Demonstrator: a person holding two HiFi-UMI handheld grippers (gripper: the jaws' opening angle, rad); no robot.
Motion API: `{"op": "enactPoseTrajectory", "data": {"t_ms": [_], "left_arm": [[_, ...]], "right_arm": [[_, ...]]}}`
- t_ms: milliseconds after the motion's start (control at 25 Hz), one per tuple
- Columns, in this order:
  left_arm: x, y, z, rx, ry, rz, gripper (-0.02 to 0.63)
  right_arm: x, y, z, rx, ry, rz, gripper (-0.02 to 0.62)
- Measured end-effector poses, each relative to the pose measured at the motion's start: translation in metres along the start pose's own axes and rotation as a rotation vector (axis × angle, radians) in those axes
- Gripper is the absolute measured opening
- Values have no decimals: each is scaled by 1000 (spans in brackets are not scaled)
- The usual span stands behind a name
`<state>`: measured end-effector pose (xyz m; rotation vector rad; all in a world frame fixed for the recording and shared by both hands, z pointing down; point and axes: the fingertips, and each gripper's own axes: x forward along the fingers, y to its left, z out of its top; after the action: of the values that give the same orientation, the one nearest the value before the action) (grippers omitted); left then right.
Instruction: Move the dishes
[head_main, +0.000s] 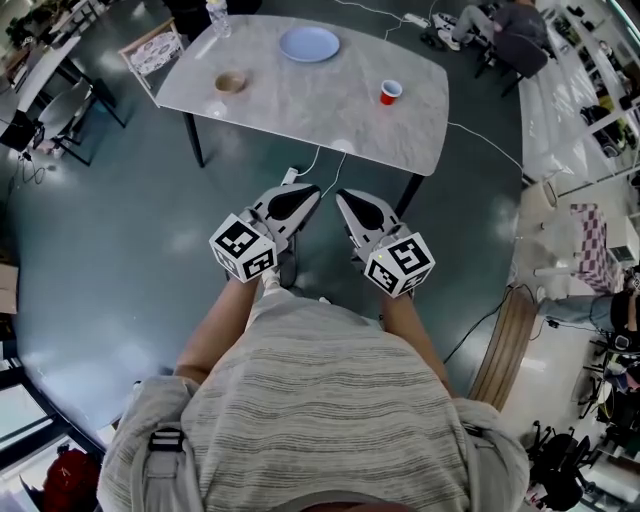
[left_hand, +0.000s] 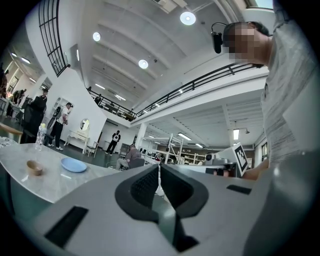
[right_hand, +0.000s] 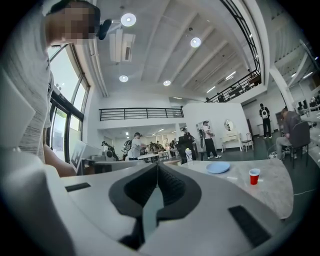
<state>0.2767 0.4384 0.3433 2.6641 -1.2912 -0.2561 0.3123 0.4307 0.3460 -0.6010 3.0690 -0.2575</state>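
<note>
A grey marble table (head_main: 320, 110) stands ahead of me, some way beyond both grippers. On it are a light blue plate (head_main: 310, 44), a small wooden bowl (head_main: 231, 82) and a red cup (head_main: 391, 92). My left gripper (head_main: 312, 190) and right gripper (head_main: 342, 195) are held side by side over the floor in front of the table, short of its near edge, both shut with nothing in them. The left gripper view shows the bowl (left_hand: 34, 167) and the plate (left_hand: 74, 165) beyond its jaws (left_hand: 159, 167). In the right gripper view the plate (right_hand: 218, 167) and the cup (right_hand: 254, 176) appear.
A clear water bottle (head_main: 218, 15) stands at the table's far left corner. White cables (head_main: 330, 165) run over the dark floor under the table. A seated person (head_main: 500, 25) is beyond the table at right. Desks and chairs (head_main: 60, 110) stand to the left.
</note>
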Motion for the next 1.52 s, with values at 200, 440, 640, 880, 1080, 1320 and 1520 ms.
{"op": "enactPoseTrajectory", "data": {"t_ms": [200, 440, 640, 880, 1080, 1320, 1520], "left_arm": [[-4, 39, 8, -17, 7, 1, 21], [-5, 100, 22, -20, 9, -12, 21], [-11, 156, 36, -12, 3, -33, 21], [-14, 209, 51, -1, 12, -62, 21], [-13, 239, 60, -19, 14, -75, 21], [4, 260, 52, -45, 6, -77, 21], [24, 286, 52, -64, 5, -61, 21]], "right_arm": [[38, -7, 0, 18, 11, -1, 18], [102, -20, 2, 26, 12, -13, 18], [160, -29, 4, 25, 2, -30, 18], [215, -39, 9, 28, -7, -58, 18], [246, -47, 13, 22, 14, -75, 18], [261, -68, 10, -5, 48, -80, 18], [280, -101, 10, 0, 65, -79, 18]]}}
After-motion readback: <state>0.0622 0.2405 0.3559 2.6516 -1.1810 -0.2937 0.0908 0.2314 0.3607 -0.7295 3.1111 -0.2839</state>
